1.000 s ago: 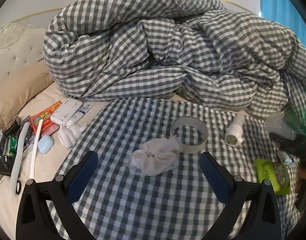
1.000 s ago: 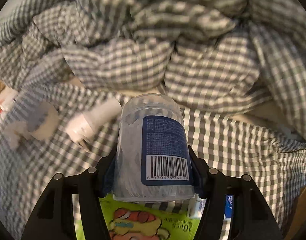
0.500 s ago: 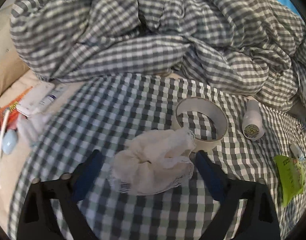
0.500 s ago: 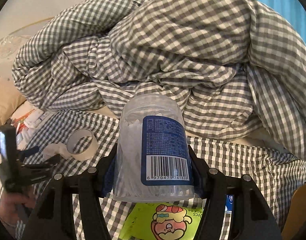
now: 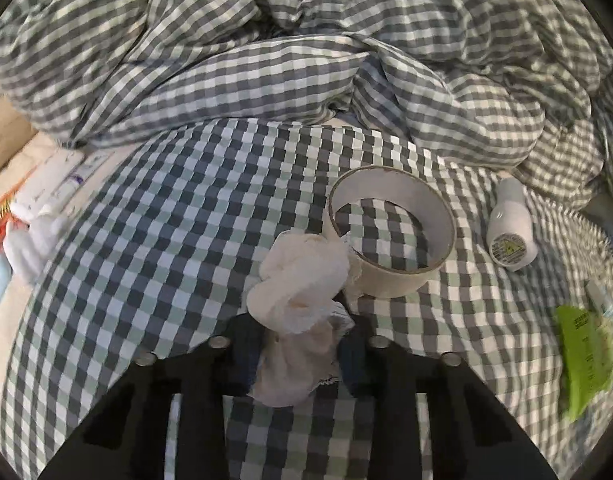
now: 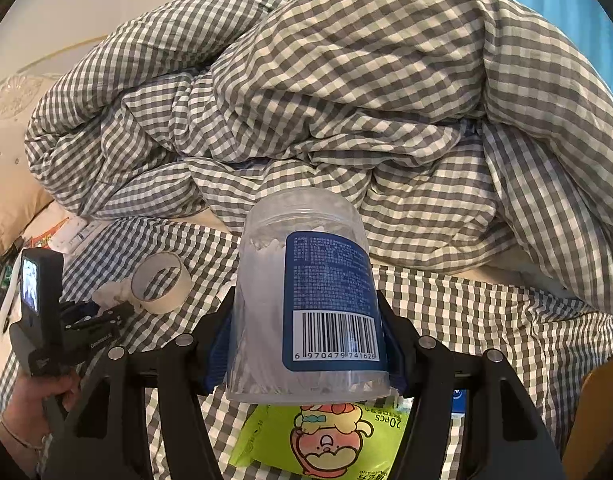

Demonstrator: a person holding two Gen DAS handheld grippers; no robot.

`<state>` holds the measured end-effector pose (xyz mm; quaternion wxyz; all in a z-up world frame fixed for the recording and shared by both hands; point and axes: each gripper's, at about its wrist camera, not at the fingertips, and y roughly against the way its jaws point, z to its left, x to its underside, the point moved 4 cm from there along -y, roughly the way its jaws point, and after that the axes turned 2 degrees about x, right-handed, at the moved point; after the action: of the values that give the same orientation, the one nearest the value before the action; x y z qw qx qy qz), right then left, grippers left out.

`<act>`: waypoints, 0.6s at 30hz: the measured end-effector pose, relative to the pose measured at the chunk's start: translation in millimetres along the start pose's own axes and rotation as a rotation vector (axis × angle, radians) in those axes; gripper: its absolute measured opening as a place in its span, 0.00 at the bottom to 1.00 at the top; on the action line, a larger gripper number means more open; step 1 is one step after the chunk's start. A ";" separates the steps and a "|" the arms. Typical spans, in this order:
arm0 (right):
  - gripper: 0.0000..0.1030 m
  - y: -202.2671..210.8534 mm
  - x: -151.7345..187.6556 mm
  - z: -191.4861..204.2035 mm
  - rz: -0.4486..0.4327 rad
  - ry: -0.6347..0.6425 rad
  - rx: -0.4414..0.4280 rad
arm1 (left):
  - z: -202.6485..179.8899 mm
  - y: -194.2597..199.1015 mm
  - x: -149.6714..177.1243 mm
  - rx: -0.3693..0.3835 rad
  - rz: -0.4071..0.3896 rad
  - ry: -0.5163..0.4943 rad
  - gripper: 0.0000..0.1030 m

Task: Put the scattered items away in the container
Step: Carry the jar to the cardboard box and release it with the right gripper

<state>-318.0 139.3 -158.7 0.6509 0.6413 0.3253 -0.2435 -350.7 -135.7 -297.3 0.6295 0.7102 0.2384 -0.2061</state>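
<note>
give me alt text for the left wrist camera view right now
The left tongs are closed on a crumpled white cloth on a checked bedsheet, touching a roll of tape. A small white bottle lies to the right.

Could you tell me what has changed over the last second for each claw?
The left claw moved forward and shut on the white cloth beside the tape roll. The right claw stayed shut on the clear jar; tape roll and white bottle stayed put.
</note>
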 end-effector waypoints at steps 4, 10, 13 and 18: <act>0.59 9.0 1.0 -1.3 -0.005 -0.005 -0.003 | 2.1 11.9 -1.0 -0.010 -0.020 0.011 0.13; 0.59 38.4 -2.9 -2.4 -0.034 -0.008 -0.009 | -4.7 51.6 -1.5 -0.028 -0.086 -0.012 0.11; 0.59 58.6 -4.7 -4.4 -0.056 -0.016 -0.007 | -10.4 77.2 -3.9 -0.044 -0.120 -0.018 0.11; 0.59 97.4 -4.0 -12.2 -0.087 -0.028 -0.004 | -19.3 128.7 -4.1 -0.056 -0.171 -0.017 0.11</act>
<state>-250.5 156.7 -89.5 0.6452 0.6219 0.3444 -0.2800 -277.1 -129.0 -190.1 0.6314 0.6675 0.2984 -0.2583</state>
